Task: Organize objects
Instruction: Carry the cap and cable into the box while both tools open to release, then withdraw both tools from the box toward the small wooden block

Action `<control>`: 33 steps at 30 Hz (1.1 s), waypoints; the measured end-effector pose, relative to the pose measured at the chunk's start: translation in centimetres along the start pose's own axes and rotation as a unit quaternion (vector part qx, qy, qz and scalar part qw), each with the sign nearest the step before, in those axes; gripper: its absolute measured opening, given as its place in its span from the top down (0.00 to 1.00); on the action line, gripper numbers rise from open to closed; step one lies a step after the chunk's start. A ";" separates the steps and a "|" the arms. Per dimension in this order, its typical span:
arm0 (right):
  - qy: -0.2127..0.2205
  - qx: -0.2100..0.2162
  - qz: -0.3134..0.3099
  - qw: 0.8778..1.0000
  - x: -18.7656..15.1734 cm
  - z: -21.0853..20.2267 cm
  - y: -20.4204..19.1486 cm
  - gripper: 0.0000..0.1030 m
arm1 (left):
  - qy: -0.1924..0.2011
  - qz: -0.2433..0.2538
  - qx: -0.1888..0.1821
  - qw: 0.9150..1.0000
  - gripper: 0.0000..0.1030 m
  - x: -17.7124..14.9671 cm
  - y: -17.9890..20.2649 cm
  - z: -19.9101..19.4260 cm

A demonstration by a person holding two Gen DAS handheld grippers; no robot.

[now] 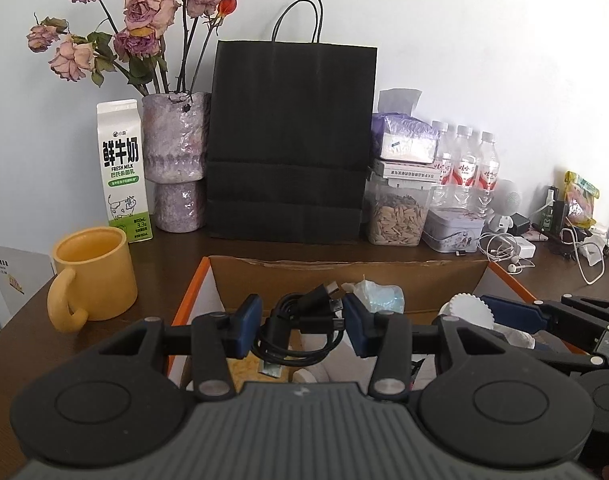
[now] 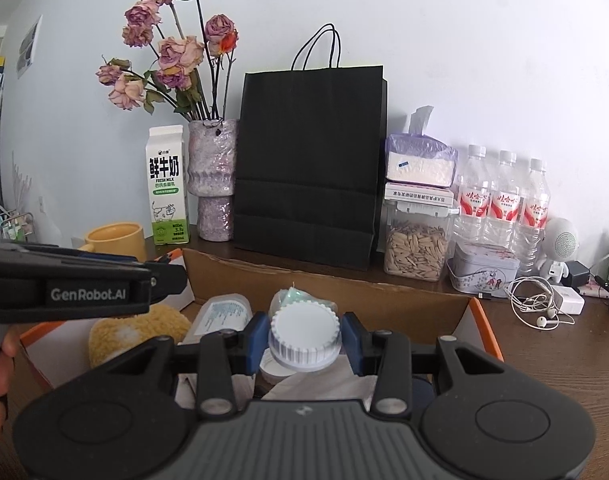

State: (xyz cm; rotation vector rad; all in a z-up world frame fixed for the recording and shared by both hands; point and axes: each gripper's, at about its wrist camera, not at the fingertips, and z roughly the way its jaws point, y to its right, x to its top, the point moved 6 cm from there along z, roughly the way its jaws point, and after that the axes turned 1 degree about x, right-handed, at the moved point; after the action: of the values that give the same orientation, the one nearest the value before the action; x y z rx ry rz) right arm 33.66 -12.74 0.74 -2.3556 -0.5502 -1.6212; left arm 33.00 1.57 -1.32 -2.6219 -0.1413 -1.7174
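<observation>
A coiled black cable (image 1: 300,324) hangs between the blue pads of my left gripper (image 1: 302,326), which is shut on it above the open cardboard box (image 1: 344,276). My right gripper (image 2: 304,338) is shut on a white ribbed cap (image 2: 304,334) of a container, also over the box (image 2: 384,300). In the left wrist view the right gripper (image 1: 504,316) and the white cap (image 1: 470,310) appear at the right. In the right wrist view the left gripper's body (image 2: 84,288) crosses the left side, with a hand on its handle.
Behind the box stand a black paper bag (image 1: 288,140), a vase of dried roses (image 1: 176,160), a milk carton (image 1: 122,172), a yellow mug (image 1: 92,272), a seed jar (image 1: 396,216), a tin (image 1: 452,232), water bottles (image 1: 468,168) and white earphones (image 2: 536,308). A yellow fluffy item (image 2: 136,332) lies in the box.
</observation>
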 end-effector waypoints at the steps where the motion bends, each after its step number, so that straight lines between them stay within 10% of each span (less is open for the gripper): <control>1: 0.001 0.000 0.000 1.000 0.1 0.0 0.0 0.62 | 0.001 -0.001 0.000 1.000 0.56 0.0 0.0 0.0; 4: 0.001 -0.003 -0.001 1.000 0.1 -0.1 0.0 0.62 | 0.000 -0.002 -0.001 1.000 0.54 0.0 0.0 -0.1; 10: 0.001 -0.010 0.003 1.000 -0.1 -0.2 0.3 0.10 | 0.019 -0.009 0.009 1.000 0.00 0.4 -0.2 -0.6; 33: 0.006 -0.012 0.008 1.000 -0.7 -3.3 -0.2 0.00 | 0.014 -0.020 0.019 1.000 0.00 -0.8 -1.0 -4.0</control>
State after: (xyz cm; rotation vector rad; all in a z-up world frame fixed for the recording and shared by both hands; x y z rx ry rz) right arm 30.56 -13.92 1.27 -2.3601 -0.5102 -1.6418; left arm 28.99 2.29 -0.52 -2.5849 -0.2247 -1.7444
